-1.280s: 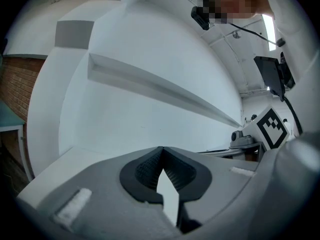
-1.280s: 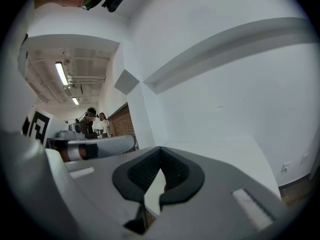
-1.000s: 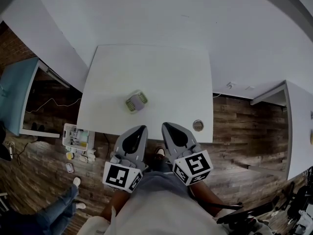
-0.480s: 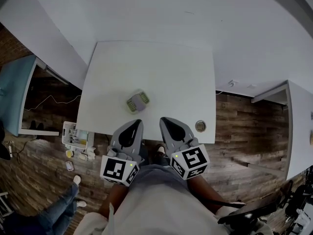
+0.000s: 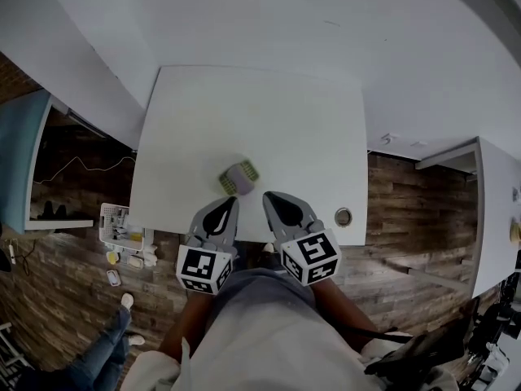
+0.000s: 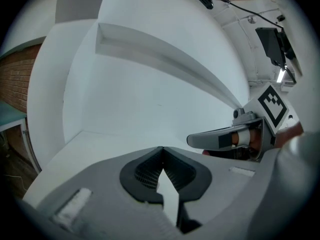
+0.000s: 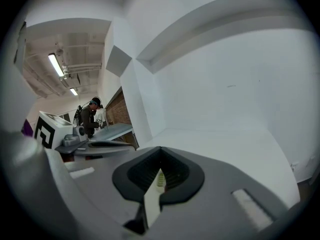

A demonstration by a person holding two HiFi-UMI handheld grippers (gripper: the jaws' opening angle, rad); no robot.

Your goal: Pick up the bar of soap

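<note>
soap: bar of soap (image 5: 238, 177) was seen on the tabletop (image 5: 269, 112), close to its near edge, left of middle | left gripper (image 5: 227, 204): jaws were pressed together, nothing held, tip just short of the soap | right gripper (image 5: 268, 197): jaws were clenched empty, beside the left one

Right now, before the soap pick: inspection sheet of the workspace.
Surface: white table, with a round grommet hole near its front right edge.
Job's things: bar of soap on a green ridged dish, near the front edge.
Clutter: white basket of small items on the floor, left of the table.
Grippers: left gripper and right gripper both shut, empty, side by side just short of the soap.
Cables: thin light cable at far left.
Surroundings: wood floor, white wall, a bystander's legs lower left.
</note>
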